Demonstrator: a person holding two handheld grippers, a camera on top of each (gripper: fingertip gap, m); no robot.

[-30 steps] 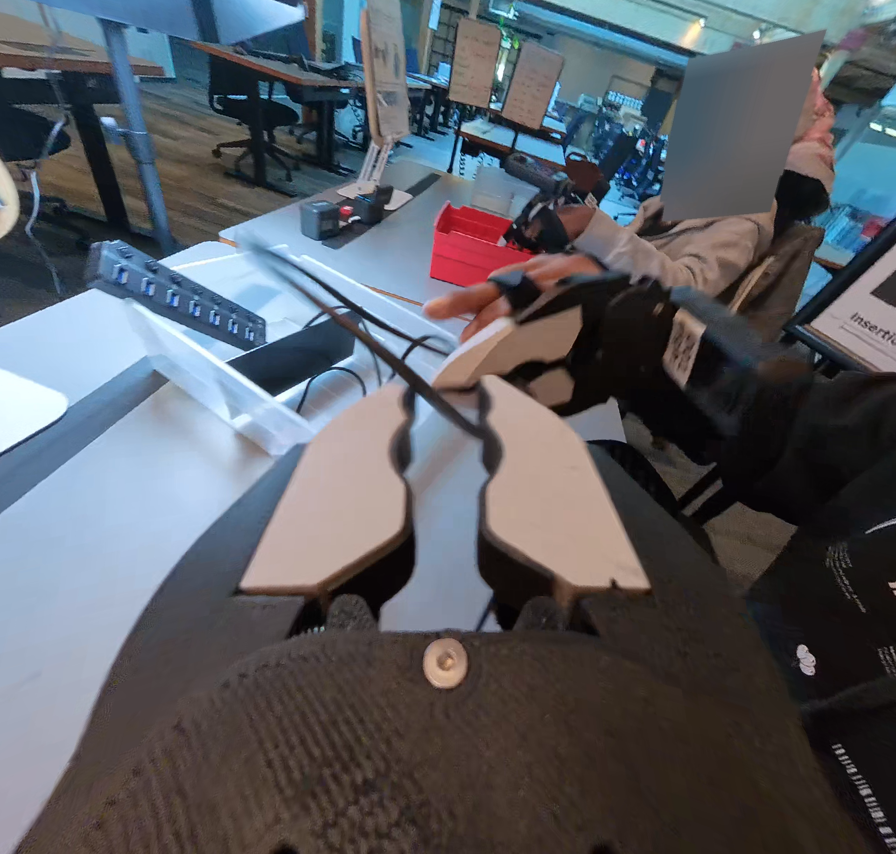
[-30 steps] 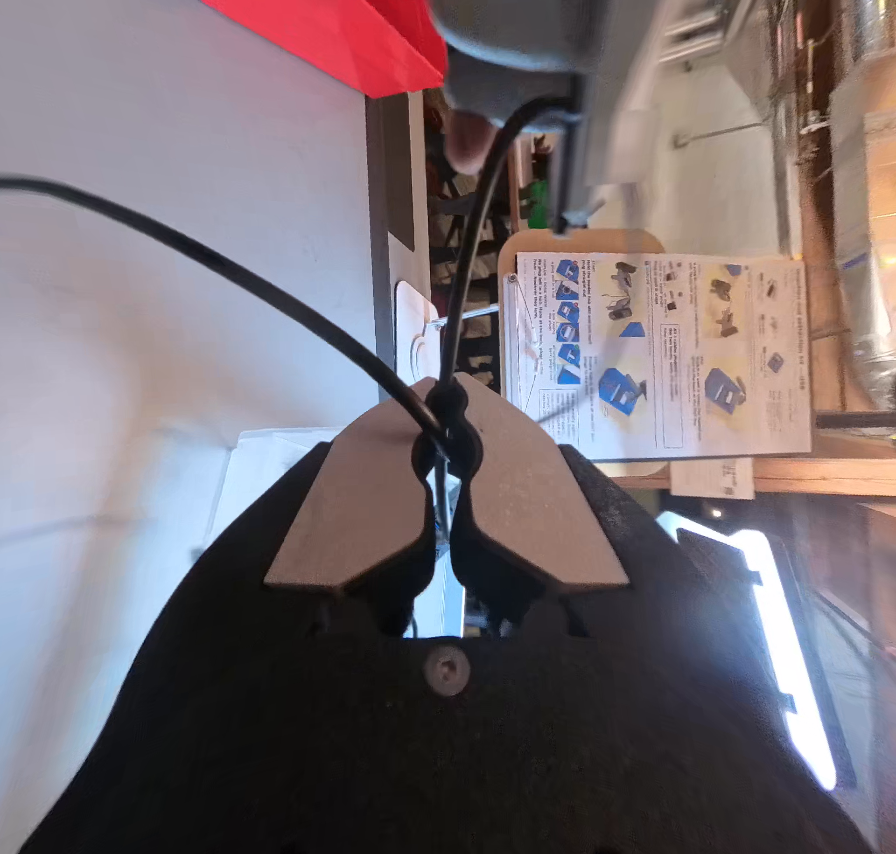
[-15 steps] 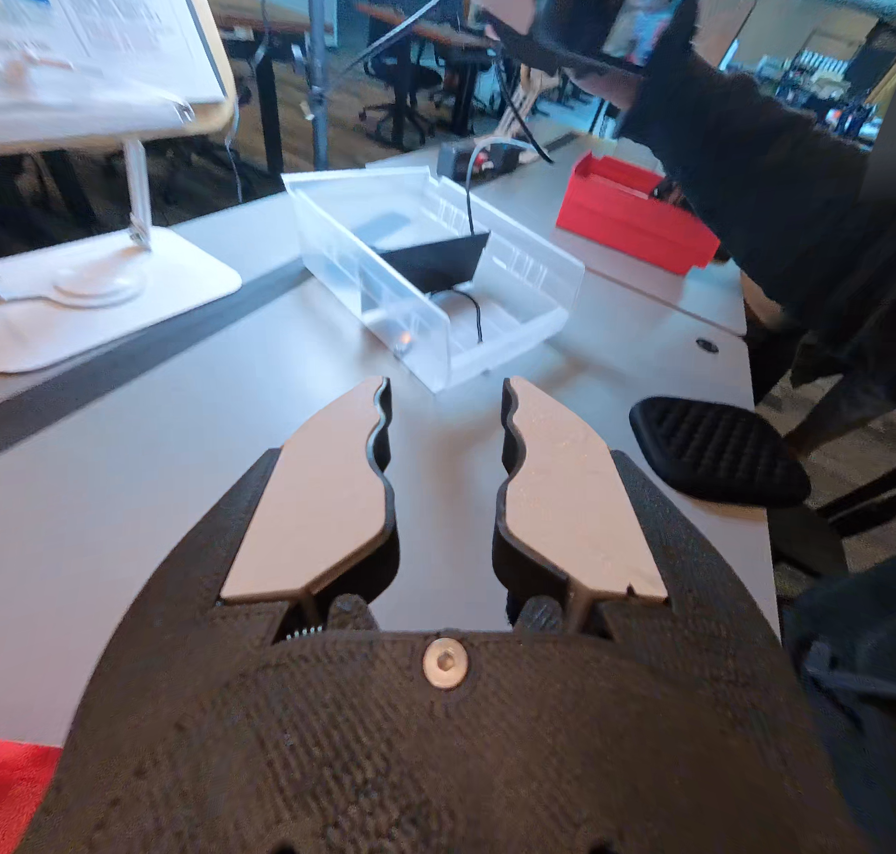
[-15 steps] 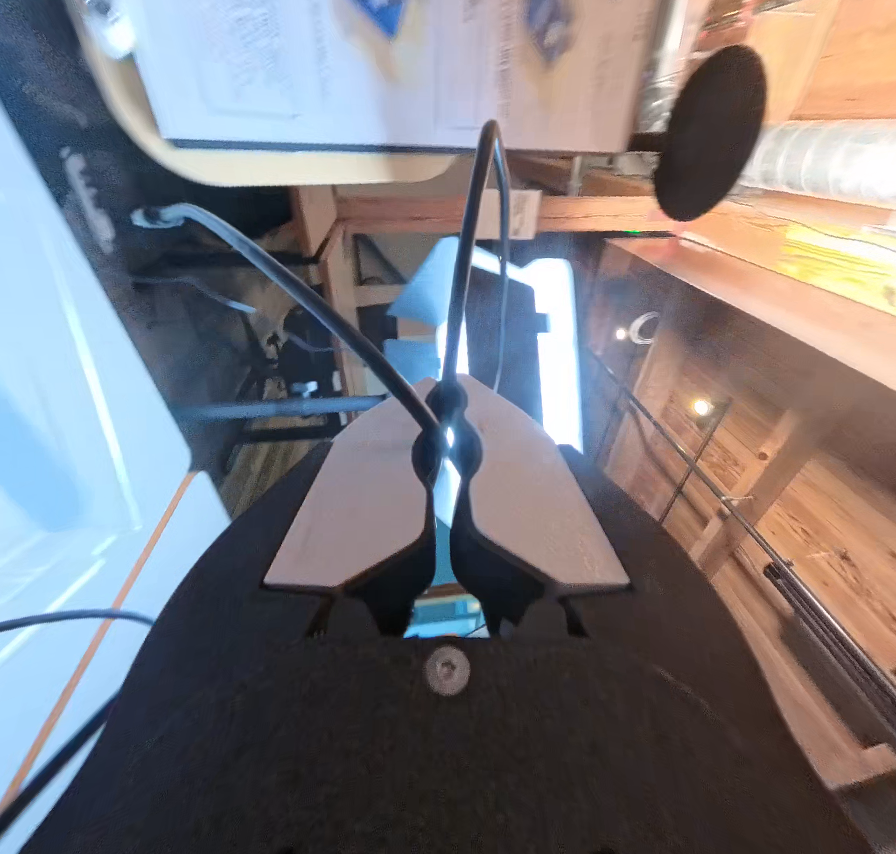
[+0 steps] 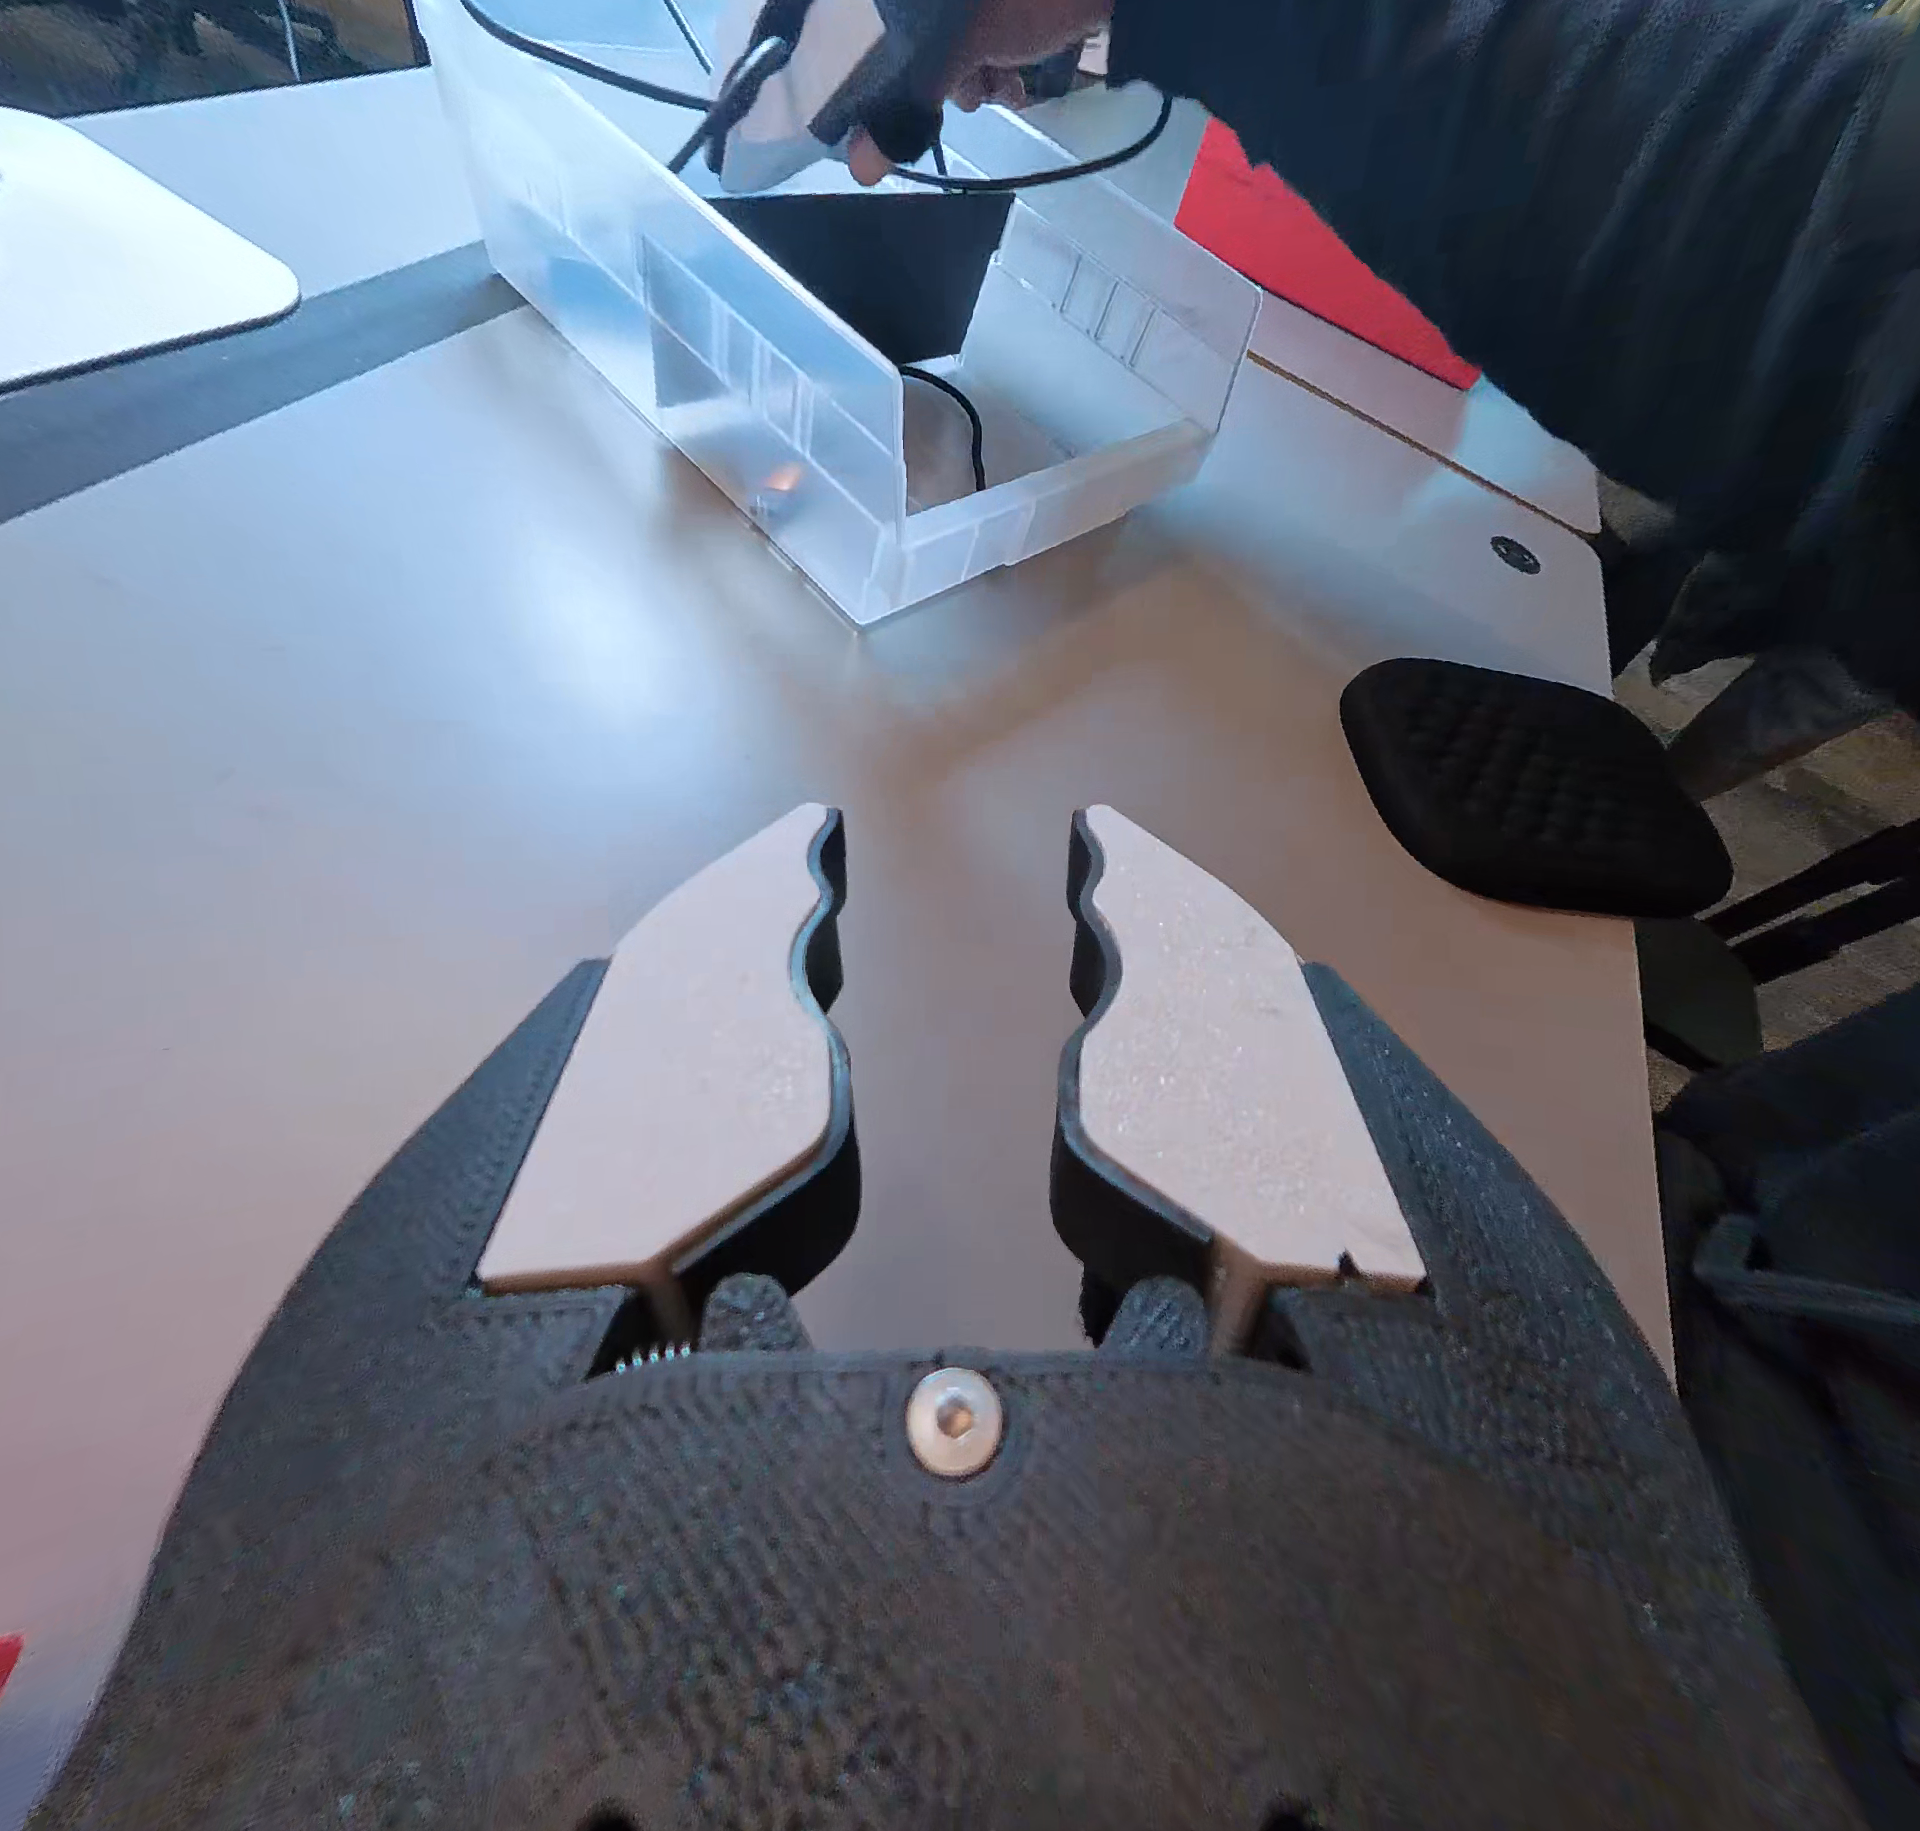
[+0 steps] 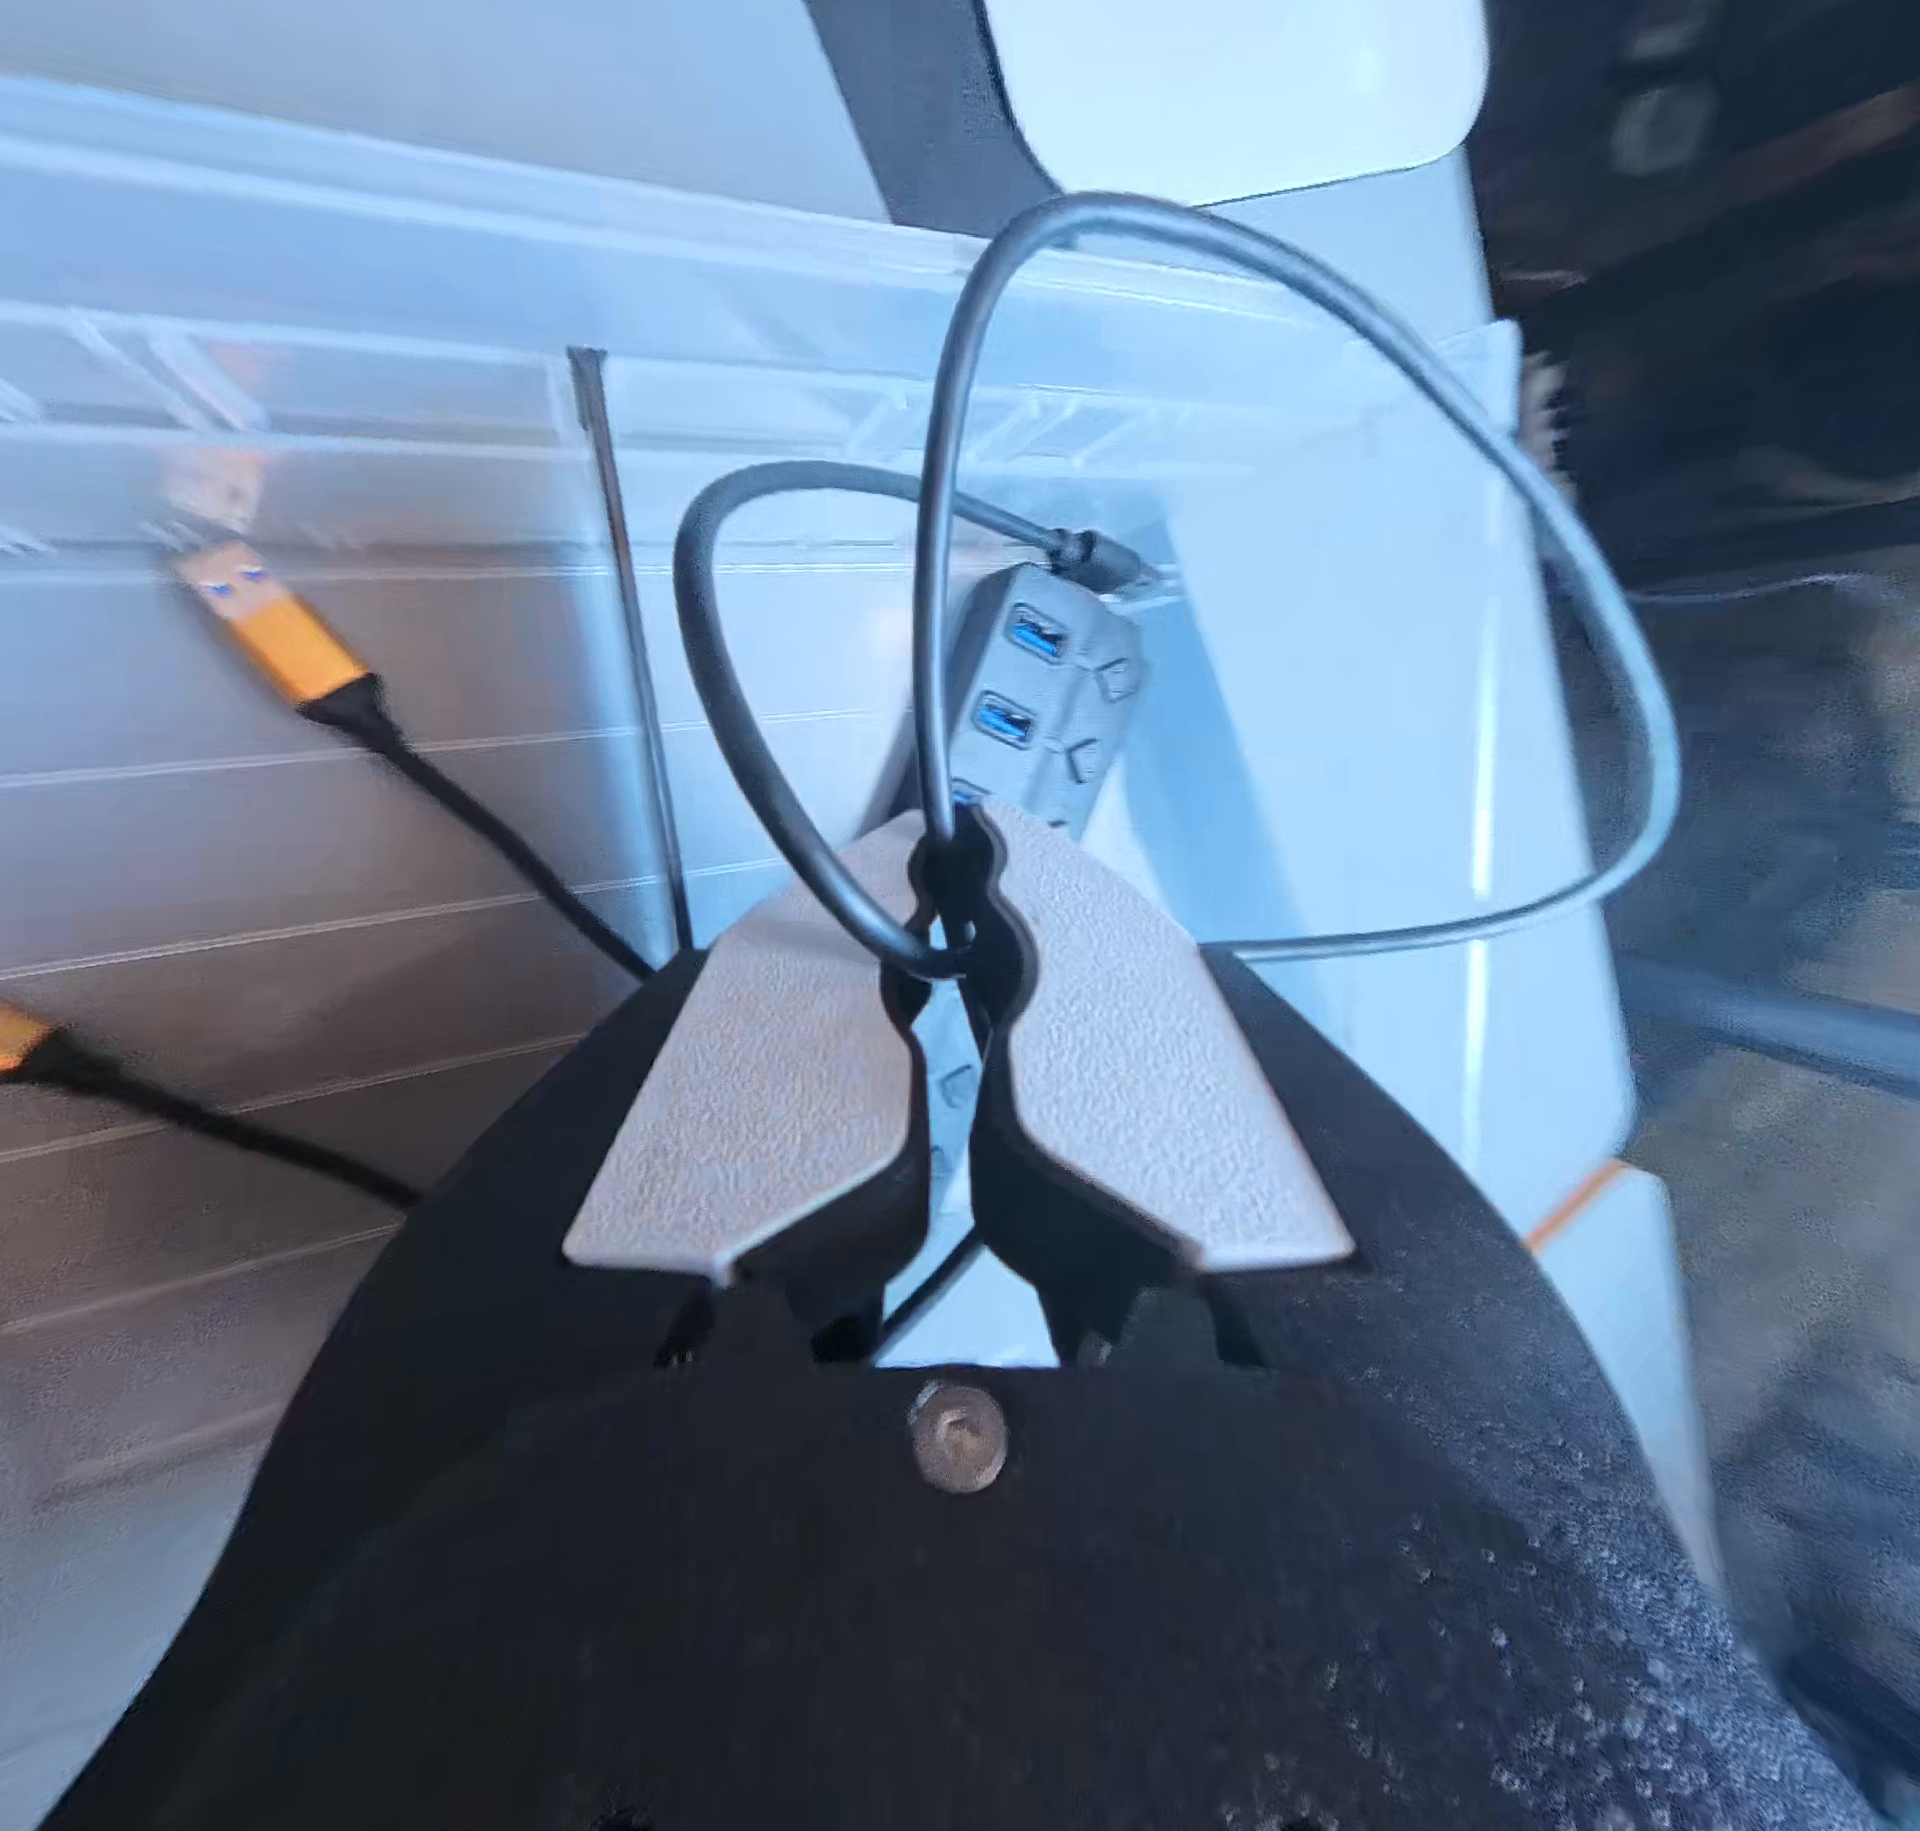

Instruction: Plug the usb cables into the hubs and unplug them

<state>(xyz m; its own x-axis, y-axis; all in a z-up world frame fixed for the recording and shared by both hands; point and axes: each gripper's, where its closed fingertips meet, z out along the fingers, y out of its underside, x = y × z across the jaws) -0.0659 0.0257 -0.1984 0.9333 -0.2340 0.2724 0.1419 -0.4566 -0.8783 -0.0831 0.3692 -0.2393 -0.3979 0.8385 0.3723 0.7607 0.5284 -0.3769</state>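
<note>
My right gripper (image 6: 956, 836) is shut on the grey cable (image 6: 1455, 410) of a grey USB hub (image 6: 1039, 701) with blue ports. The hub dangles just past the fingertips over a clear plastic bin (image 6: 312, 410). Two orange USB plugs (image 6: 281, 638) on black cables lie in the bin to the left. In the left wrist view, my left gripper (image 5: 956, 836) is open and empty above the bare table (image 5: 416, 742), well short of the clear bin (image 5: 790, 368). The right gripper (image 5: 769, 119) shows there above the bin's far end, cable (image 5: 582, 56) looping from it.
A black divider (image 5: 873, 264) stands inside the bin. A red bin (image 5: 1299, 254) sits behind it on the right. A white stand base (image 5: 104, 264) lies at the left. A black chair armrest (image 5: 1527, 784) is beyond the table's right edge. A dark sleeve (image 5: 1507, 150) reaches across the top right.
My left gripper has let go of the black cable, opened and dropped back low over the table. My right gripper has swung the cable and hub over the clear bin and now points down into it.
</note>
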